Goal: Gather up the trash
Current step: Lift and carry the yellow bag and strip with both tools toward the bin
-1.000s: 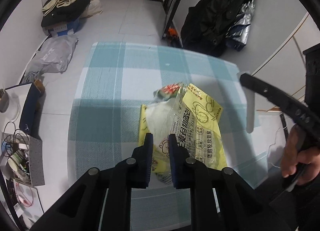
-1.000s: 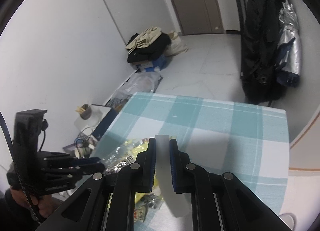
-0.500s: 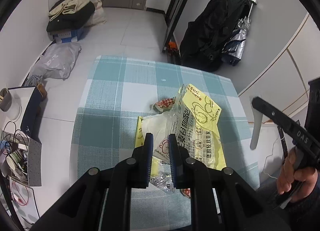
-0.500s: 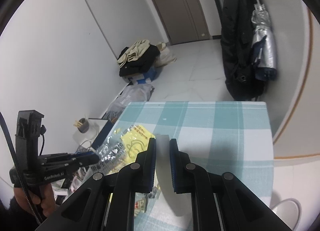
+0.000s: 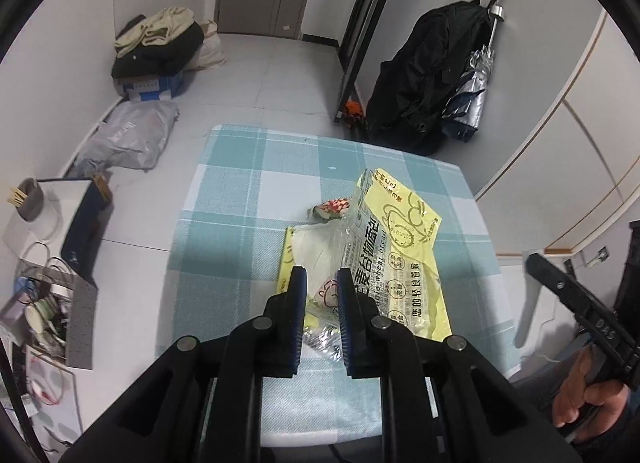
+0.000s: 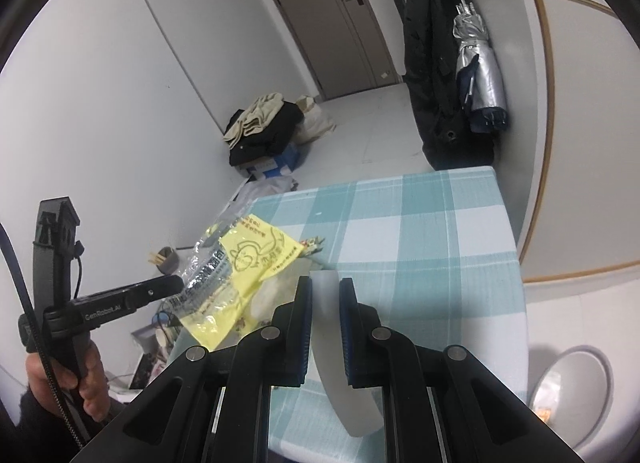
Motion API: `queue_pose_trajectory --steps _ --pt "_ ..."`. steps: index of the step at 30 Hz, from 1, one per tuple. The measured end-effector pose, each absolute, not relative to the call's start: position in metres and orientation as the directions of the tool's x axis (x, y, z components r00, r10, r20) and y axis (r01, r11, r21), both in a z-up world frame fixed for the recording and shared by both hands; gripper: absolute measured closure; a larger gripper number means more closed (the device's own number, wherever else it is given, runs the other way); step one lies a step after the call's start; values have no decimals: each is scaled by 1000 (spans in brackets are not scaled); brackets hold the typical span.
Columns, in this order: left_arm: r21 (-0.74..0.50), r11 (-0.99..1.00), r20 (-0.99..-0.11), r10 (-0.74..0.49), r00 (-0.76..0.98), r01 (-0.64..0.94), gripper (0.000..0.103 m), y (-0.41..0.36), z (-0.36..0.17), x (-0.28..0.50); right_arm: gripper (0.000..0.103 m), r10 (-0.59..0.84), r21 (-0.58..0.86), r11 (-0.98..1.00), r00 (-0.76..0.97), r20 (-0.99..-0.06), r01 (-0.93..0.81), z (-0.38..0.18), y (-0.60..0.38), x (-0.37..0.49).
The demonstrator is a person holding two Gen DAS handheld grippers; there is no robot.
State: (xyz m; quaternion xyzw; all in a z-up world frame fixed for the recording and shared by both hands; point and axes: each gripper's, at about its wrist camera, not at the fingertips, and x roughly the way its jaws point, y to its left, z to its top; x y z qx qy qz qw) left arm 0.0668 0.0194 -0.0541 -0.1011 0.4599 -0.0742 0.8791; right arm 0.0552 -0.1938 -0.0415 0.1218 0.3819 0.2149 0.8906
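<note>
A person works two handheld grippers over a checked table (image 5: 256, 191) strewn with food packaging. The left gripper (image 5: 322, 295) is clenched on a yellow bread bag (image 5: 404, 263), whose clear end is pinched between its pads and lifted, as the right wrist view shows; the rest trails back to the cloth at about 1 o'clock from the jaws. The right gripper (image 6: 325, 303) grasps a pale curved strip (image 6: 340, 375) that droops below its fingers, over the table's near edge. A small red-and-white wrapper (image 5: 330, 209) lies at 11 o'clock of the bag, and a white wrapper (image 5: 316, 247) sits partly under it.

A grey bin (image 6: 576, 391) stands on the floor at 4 o'clock from the right jaws, beyond the table's corner, and looks the likely destination. To finish the step cleanly, the strip should probably travel first: it is light and loosely hung, so a slow swing to a point over the bin's mouth before letting go would keep it from drifting. The bag is slippery and limp, so the left hand would do well to keep its pinch firm and raise the bag clear, lest it drag the wrappers off the edge.
</note>
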Motion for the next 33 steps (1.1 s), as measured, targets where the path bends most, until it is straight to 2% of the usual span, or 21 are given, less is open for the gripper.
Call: queue_pose_trajectory --steps 8,17,28,33 --pt "-256 965 -774 -240 586 57 92 8 -34 59 91 480 382 874 646 -593 -298 -22 -198 37" --pt "-223 970 -729 -229 645 92 92 -18 -3 46 91 519 408 847 700 -490 -341 22 -223 -2" --pt "-191 959 -685 -284 671 212 92 -88 32 42 91 468 399 862 795 -386 -313 84 -291 -32" --pt "-180 940 -673 -334 660 291 92 -133 43 42 91 418 398 879 826 -379 -262 98 -336 -38"
